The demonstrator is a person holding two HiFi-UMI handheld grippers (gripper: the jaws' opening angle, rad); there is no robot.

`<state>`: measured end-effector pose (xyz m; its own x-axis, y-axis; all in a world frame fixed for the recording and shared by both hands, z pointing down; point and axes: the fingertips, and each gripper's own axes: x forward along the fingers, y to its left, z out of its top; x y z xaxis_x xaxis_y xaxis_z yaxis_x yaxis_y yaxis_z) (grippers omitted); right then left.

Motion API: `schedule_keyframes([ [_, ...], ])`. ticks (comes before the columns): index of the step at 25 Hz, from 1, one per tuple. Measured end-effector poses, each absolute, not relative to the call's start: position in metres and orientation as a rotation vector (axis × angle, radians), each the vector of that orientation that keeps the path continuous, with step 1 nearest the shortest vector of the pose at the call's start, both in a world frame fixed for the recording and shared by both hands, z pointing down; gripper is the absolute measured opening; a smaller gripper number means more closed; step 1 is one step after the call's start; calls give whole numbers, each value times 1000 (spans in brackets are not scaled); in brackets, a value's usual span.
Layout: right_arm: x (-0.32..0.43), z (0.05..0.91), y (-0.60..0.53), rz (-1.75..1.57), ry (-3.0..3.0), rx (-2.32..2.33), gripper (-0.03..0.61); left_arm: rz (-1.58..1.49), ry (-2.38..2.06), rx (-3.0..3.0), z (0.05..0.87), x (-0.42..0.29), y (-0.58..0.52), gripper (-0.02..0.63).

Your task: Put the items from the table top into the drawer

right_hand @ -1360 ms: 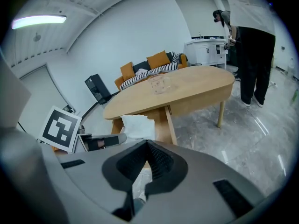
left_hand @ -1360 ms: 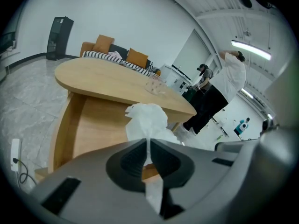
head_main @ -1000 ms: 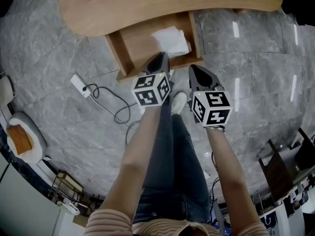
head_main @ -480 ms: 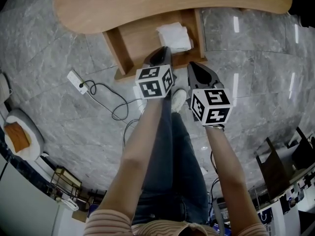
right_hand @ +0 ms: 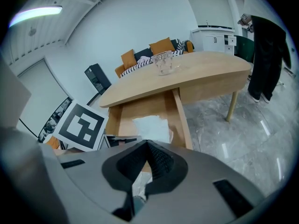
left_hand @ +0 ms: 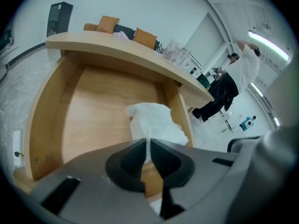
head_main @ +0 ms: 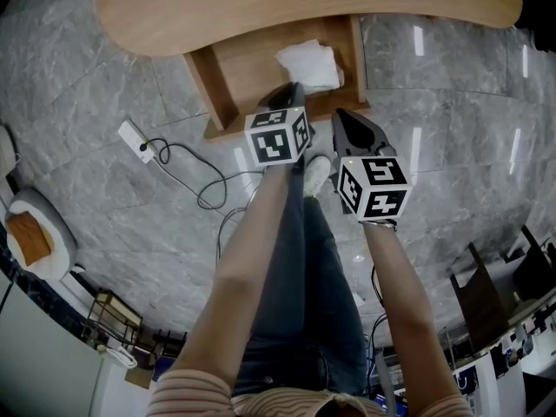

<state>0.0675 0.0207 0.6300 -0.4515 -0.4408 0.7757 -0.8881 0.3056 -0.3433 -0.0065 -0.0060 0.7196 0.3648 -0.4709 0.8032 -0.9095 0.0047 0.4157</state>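
The white tissue lies in the open drawer, near its right wall, at the top middle of the head view. It looks very light, soft and floppy. It would not slip, but it could tear or bunch up, so I think a small, gentle pinch on one edge or corner is the best way to hold it. The left gripper does just that: its jaws are almost closed, with only a thin slit, and a little strip of the tissue's near edge is caught between them. The right gripper hangs just to the right of it, in front of the drawer. Its jaws are pressed together and hold nothing. A clear glass bowl is up on the table top — hard, smooth and easy to break, I would guess. Compared with a second ago, the left gripper has moved up the head view and its tip is now further over the drawer. The right gripper has hardly moved, and the tissue sits in the same spot in the drawer.
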Motion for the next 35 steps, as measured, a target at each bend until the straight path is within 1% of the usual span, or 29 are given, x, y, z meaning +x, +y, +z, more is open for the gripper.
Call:
schedule_keyframes([
  [17, 63, 636, 24, 1063, -1999, 1160, 0, 688, -1154, 1536, 740, 1, 5, 37],
  [30, 68, 633, 20, 1053, -1999, 1173, 0, 720, -1139, 1515, 738, 1, 7, 103],
  [35, 70, 624, 19, 1041, -2014, 1185, 0, 697, -1152, 1523, 728, 1, 9, 118],
])
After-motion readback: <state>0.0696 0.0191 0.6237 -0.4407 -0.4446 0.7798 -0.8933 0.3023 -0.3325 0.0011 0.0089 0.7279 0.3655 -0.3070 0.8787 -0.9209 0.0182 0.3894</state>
